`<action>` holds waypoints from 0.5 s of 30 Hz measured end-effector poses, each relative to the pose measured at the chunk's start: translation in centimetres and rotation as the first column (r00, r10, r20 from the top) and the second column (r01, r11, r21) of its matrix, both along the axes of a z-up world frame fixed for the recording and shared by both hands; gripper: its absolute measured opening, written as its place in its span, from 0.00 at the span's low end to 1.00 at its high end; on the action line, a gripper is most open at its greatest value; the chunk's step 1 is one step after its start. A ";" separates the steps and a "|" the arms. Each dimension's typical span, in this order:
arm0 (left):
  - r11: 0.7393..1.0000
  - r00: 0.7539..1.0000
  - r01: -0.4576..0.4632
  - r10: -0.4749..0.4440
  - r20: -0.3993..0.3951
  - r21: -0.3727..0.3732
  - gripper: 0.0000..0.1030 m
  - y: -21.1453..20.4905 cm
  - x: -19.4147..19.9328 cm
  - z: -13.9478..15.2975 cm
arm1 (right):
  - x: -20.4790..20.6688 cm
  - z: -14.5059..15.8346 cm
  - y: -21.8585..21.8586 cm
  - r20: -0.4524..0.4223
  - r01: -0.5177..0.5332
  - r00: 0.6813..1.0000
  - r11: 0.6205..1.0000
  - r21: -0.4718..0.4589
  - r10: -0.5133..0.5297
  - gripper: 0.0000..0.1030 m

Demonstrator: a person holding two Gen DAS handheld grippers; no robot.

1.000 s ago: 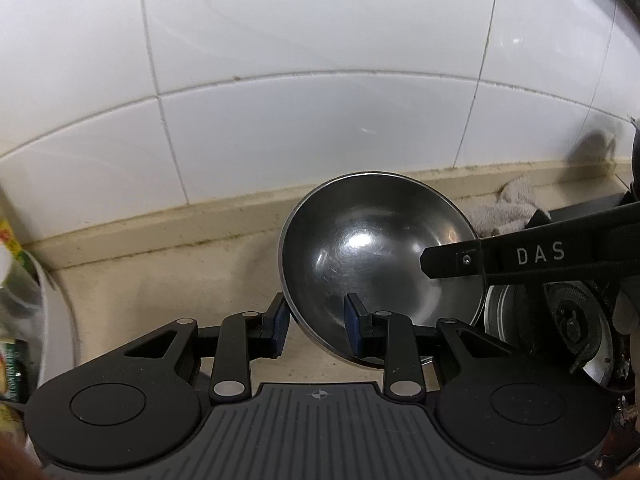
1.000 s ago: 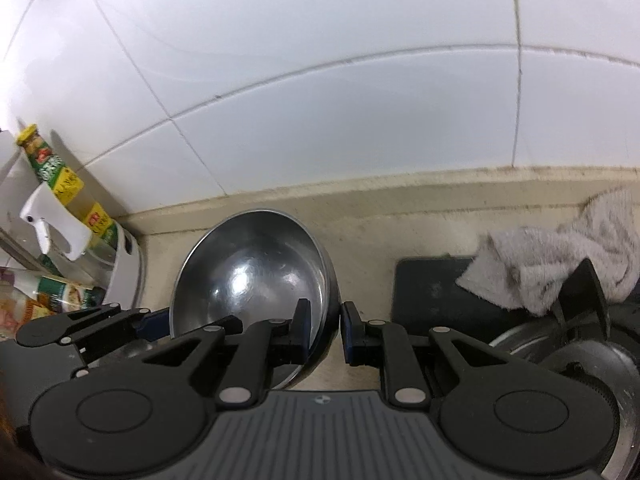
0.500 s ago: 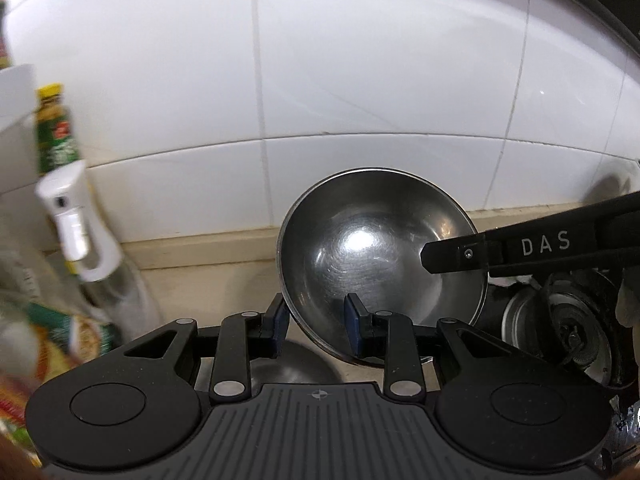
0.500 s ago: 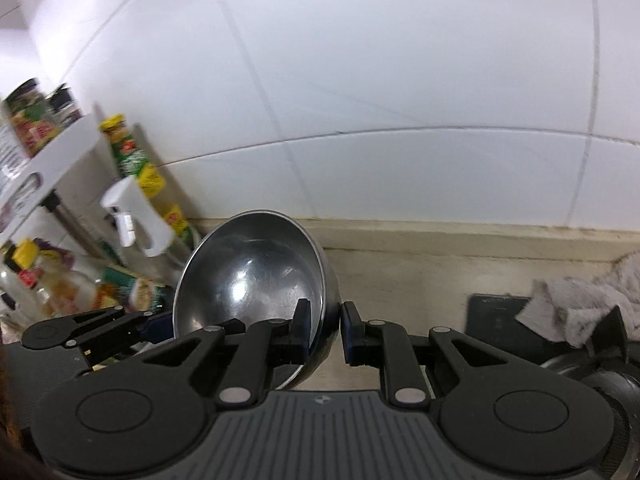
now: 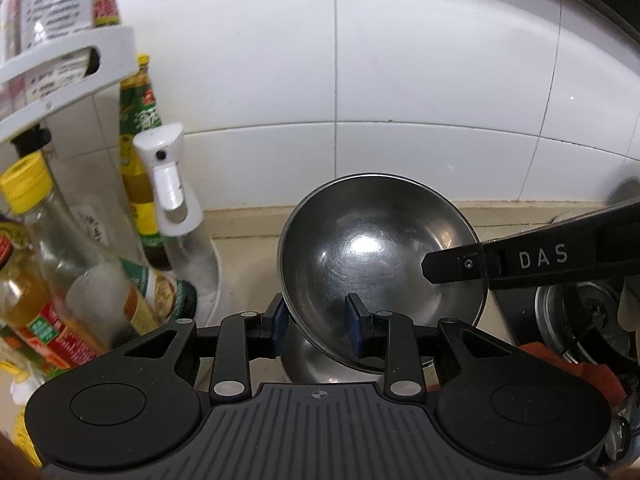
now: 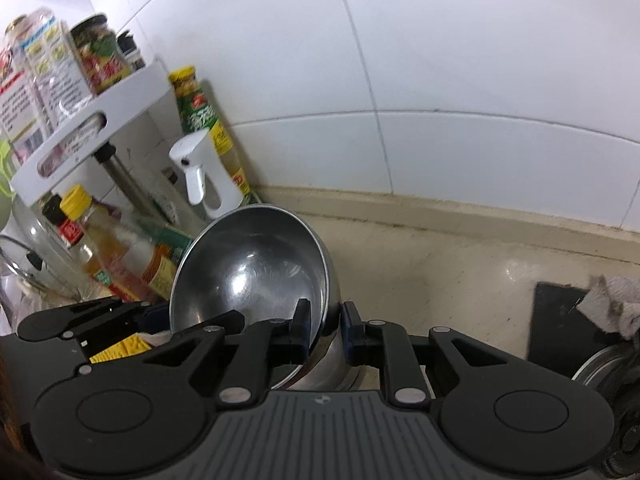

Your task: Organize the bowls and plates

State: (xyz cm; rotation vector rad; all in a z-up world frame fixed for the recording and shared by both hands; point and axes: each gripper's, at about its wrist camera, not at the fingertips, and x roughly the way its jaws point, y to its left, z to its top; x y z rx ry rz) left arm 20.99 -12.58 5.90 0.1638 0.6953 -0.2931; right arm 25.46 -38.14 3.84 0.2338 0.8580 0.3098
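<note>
The bowl is bare metal, polished and glossy, with fine circular scuffs inside and a bright glare spot. The left gripper is matt black plastic with blue, rubbery-looking pads; the right gripper looks the same. The wall tiles are white and glazed, smooth and shiny. The desk is pale, smooth and faintly glossy, perhaps stone. The spray bottle has a white plastic head. The rag is grey, rough cloth.

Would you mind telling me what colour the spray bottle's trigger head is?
White; the spray bottle's trigger head shows best in the left wrist view.
</note>
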 end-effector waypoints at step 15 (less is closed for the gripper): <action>1.000 0.999 0.004 -0.004 -0.049 0.004 0.37 0.5 0.3 -1.3 | 0.4 -1.9 1.4 -0.066 -0.003 0.998 1.000 -0.028 0.001 0.14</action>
